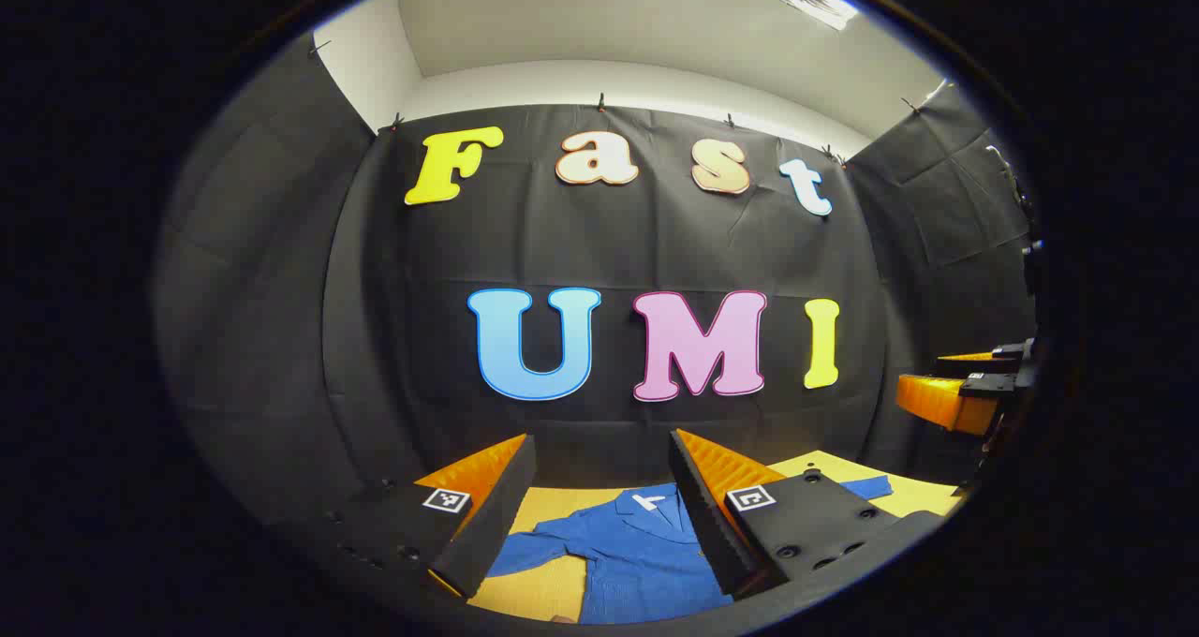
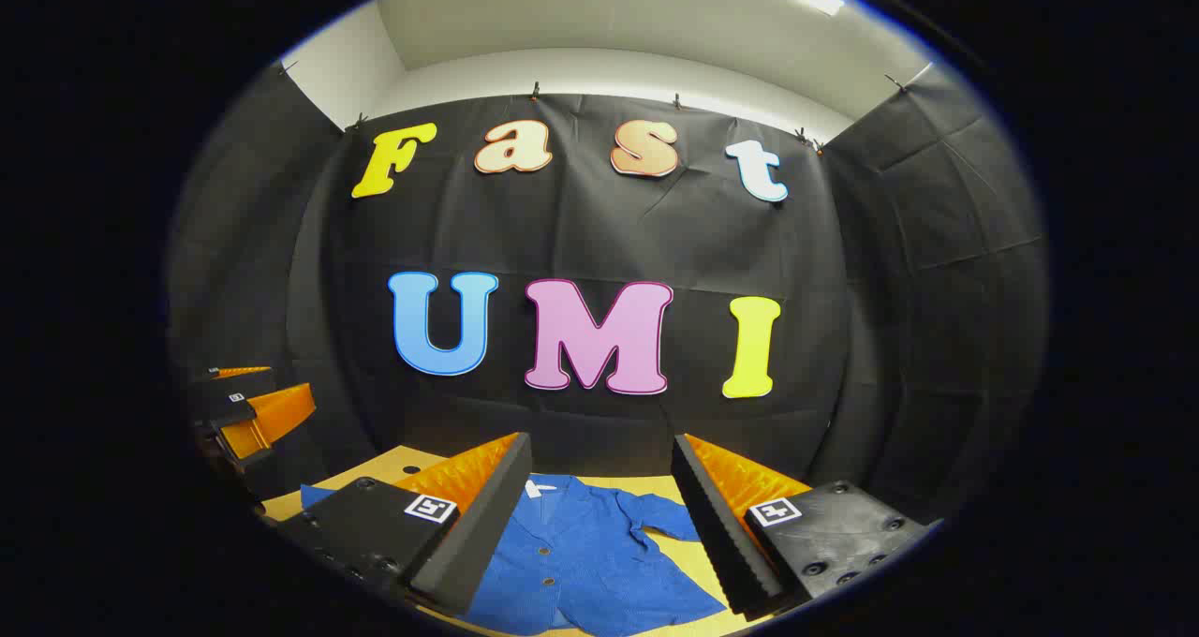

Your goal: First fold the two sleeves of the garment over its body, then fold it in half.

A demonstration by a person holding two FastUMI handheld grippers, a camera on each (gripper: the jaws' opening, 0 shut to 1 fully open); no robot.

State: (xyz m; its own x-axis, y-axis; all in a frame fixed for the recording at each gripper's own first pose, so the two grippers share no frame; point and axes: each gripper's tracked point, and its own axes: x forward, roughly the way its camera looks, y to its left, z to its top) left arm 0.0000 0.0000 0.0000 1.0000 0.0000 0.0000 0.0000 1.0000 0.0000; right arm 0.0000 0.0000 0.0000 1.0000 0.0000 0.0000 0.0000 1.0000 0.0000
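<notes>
A blue button-up shirt [image 1: 628, 553] lies flat on a yellow table [image 1: 543, 590], collar toward the back wall. One sleeve [image 1: 529, 553] stretches out sideways in the left gripper view, and the other sleeve [image 2: 660, 515] spreads out in the right gripper view. My left gripper [image 1: 599, 506] hovers open above the shirt [image 2: 581, 553], nothing between its fingers. My right gripper [image 2: 599, 506] is likewise open and held above the garment. The right gripper [image 1: 965, 389] also shows at the far right of the left gripper view, and the left gripper [image 2: 253, 412] at the far left of the right gripper view.
The yellow table [image 2: 393, 464] reaches back to the black cloth wall [image 1: 609, 244]. Bare tabletop shows on both sides of the shirt.
</notes>
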